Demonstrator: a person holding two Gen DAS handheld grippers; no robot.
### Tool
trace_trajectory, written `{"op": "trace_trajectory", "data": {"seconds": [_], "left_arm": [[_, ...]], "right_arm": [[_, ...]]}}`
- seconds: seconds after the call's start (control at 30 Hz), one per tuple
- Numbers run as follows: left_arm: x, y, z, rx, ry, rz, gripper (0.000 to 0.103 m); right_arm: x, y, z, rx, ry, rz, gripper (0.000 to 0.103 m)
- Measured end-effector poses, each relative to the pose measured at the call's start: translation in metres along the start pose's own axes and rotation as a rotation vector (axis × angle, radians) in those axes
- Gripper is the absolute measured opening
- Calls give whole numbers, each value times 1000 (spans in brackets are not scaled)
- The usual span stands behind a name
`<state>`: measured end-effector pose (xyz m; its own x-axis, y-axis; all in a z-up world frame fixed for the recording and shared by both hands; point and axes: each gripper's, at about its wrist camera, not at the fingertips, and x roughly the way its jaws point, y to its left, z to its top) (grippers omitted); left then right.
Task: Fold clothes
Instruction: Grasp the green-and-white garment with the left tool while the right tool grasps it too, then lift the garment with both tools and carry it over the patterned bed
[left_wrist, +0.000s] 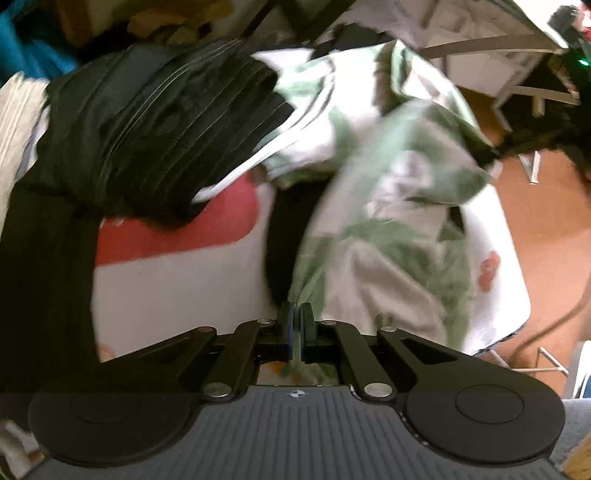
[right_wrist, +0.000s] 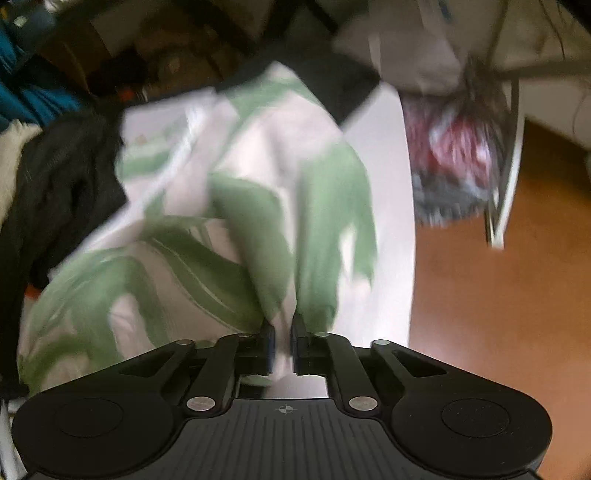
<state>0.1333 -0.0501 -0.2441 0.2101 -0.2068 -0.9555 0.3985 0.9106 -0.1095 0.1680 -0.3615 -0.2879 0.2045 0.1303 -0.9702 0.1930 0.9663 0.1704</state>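
A white garment with green leaf print is lifted and stretched over the white table; it also shows in the right wrist view. My left gripper is shut on an edge of this garment, the cloth pinched between its fingers. My right gripper is shut on another edge of the same garment, cloth bunched between its fingers. Both views are blurred by motion.
A pile of black clothes lies at the table's far left, also in the right wrist view. A red patch marks the table top. Orange-brown floor lies to the right, with a white metal rack and a reddish bundle beyond.
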Motion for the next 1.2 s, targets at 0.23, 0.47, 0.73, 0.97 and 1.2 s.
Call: {"op": "trace_trajectory", "data": {"seconds": [0.23,0.47,0.73,0.97,1.2], "left_arm": [[-17,19,-11,-133,-18,77,2],[-1,24,0,-212,-53,9,18],[57,-3,39,-25,8,-84,63],[41,-19,26,23,-18,-80,6],[-15,-25,5,-39,-98,-55,5]], "right_arm": [[-13,18,36,16,-164,-67,83],[29,65,97,-113,-192,-168,81],[21,50,85,-106,-179,-114,4],[-23,-17,57,76,-185,-115,6],[-1,-2,79,15,-220,-160,91]]}}
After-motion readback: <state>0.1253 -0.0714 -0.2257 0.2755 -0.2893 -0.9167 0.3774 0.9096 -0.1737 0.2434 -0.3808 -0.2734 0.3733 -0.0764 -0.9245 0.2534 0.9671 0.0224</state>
